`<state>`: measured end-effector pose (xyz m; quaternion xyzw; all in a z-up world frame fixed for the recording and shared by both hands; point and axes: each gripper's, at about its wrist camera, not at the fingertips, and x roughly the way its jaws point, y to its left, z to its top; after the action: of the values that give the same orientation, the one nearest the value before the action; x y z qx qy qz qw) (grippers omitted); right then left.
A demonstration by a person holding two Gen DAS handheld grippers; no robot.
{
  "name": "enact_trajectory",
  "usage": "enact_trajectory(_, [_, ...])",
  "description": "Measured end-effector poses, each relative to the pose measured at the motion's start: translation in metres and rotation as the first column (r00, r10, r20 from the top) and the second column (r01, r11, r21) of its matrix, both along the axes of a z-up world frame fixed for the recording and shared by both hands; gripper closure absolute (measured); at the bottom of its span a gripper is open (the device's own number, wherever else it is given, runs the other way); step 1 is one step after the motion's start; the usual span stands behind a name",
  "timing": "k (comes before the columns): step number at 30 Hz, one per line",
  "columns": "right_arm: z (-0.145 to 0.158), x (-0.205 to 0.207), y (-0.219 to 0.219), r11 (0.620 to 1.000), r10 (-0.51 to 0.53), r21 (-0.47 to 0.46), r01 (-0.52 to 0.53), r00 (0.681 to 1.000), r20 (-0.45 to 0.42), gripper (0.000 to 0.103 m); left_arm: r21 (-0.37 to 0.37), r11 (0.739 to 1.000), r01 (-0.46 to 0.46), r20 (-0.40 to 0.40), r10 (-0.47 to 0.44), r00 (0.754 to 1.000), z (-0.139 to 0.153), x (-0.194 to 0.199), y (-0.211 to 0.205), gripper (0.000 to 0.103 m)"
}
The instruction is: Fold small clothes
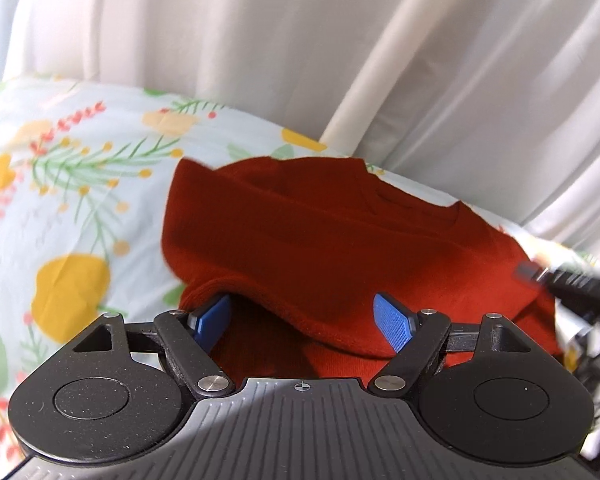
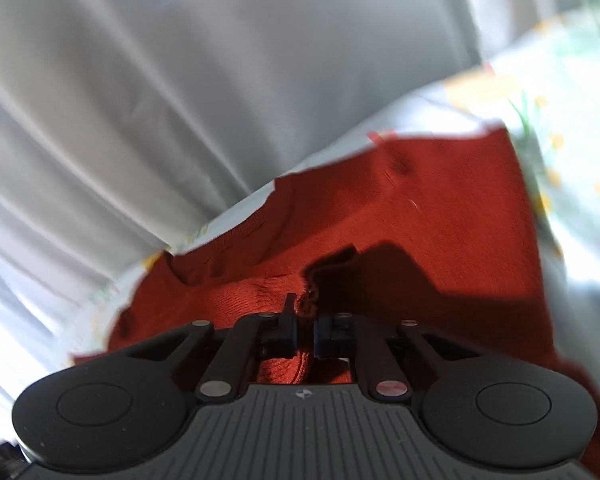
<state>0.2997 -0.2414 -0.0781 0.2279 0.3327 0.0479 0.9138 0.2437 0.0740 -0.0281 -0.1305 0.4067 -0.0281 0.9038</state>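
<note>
A rust-red knitted garment (image 1: 320, 232) lies on a floral sheet, its near hem folded up into a ridge. My left gripper (image 1: 300, 304) stands open and wide over that hem. Its left blue pad (image 1: 214, 316) is tucked under the fold, while the right pad (image 1: 392, 320) lies bare on top of the cloth. In the right wrist view the same garment (image 2: 420, 208) spreads ahead, and my right gripper (image 2: 306, 312) is shut on a bunched pinch of its knit edge. That right gripper (image 1: 564, 280) also shows as a dark blur at the left view's right edge.
The sheet (image 1: 80, 200) is pale with yellow, green and pink flowers and reaches round the garment (image 2: 560, 92). White pleated curtains (image 1: 260, 32) hang close behind the bed's far edge (image 2: 180, 80).
</note>
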Motion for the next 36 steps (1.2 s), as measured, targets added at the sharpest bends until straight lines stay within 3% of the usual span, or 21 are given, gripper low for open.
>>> enact_trajectory(3, [0.025, -0.011, -0.012, 0.996, -0.041, 0.085, 0.029, 0.988, 0.151, 0.097, 0.035, 0.999, 0.019, 0.002, -0.019, 1.000, -0.004, 0.006, -0.005, 0.020])
enact_trajectory(5, [0.031, -0.016, -0.019, 0.996, -0.091, 0.014, 0.090, 0.977, 0.193, 0.097, 0.024, 0.999, 0.038, -0.009, -0.038, 0.999, -0.007, 0.010, -0.005, 0.020])
enact_trajectory(7, [0.024, -0.014, -0.024, 0.987, -0.121, -0.084, 0.136, 0.979, 0.162, 0.097, 0.059, 0.998, 0.037, -0.041, -0.035, 0.999, -0.006, 0.012, -0.008, 0.020])
enact_trajectory(10, [0.004, -0.012, -0.039, 0.976, -0.167, -0.126, 0.175, 0.984, 0.067, 0.097, 0.055, 0.996, 0.072, -0.006, -0.072, 0.997, 0.004, 0.009, -0.005, 0.019])
enact_trajectory(14, [-0.011, -0.014, -0.055, 0.986, -0.160, -0.056, 0.159, 0.987, -0.012, 0.089, 0.091, 0.993, 0.070, 0.010, -0.071, 0.997, 0.009, 0.019, 0.001, 0.016])
enact_trajectory(16, [-0.011, -0.012, -0.062, 0.985, -0.171, 0.006, 0.171, 0.985, -0.011, 0.068, 0.127, 0.988, 0.087, -0.017, -0.085, 0.996, 0.006, 0.030, -0.001, 0.016])
enact_trajectory(20, [-0.010, 0.001, -0.065, 0.987, -0.144, 0.067, 0.146, 0.989, -0.033, 0.062, 0.149, 0.979, 0.141, -0.051, -0.134, 0.990, 0.000, 0.045, -0.006, 0.016])
enact_trajectory(23, [-0.008, 0.012, -0.049, 0.996, -0.085, -0.030, 0.083, 0.994, -0.065, 0.064, 0.172, 0.973, 0.156, -0.072, -0.146, 0.987, -0.009, 0.055, -0.011, 0.016])
enact_trajectory(24, [-0.006, 0.014, -0.042, 0.995, -0.056, -0.086, 0.051, 0.997, -0.053, 0.076, 0.180, 0.971, 0.156, -0.077, -0.144, 0.987, -0.012, 0.058, -0.013, 0.016])
enact_trajectory(25, [-0.003, 0.016, -0.034, 0.992, -0.022, -0.128, 0.015, 0.999, -0.050, 0.098, 0.185, 0.970, 0.156, -0.078, -0.144, 0.987, -0.015, 0.060, -0.014, 0.016])
enact_trajectory(28, [0.010, 0.011, -0.016, 0.968, 0.011, -0.250, -0.001, 0.999, 0.038, 0.100, 0.209, 0.968, 0.138, -0.056, -0.129, 0.990, -0.020, 0.064, -0.017, 0.017])
enact_trajectory(31, [0.022, 0.007, -0.002, 0.911, -0.030, -0.402, 0.090, 0.988, 0.153, 0.100, 0.227, 0.967, 0.119, -0.014, -0.118, 0.993, -0.022, 0.067, -0.021, 0.017])
enact_trajectory(36, [0.007, 0.023, -0.001, 0.856, -0.106, -0.493, 0.154, 0.987, 0.124, 0.100, 0.232, 0.965, 0.119, -0.001, -0.122, 0.993, -0.025, 0.069, -0.023, 0.016])
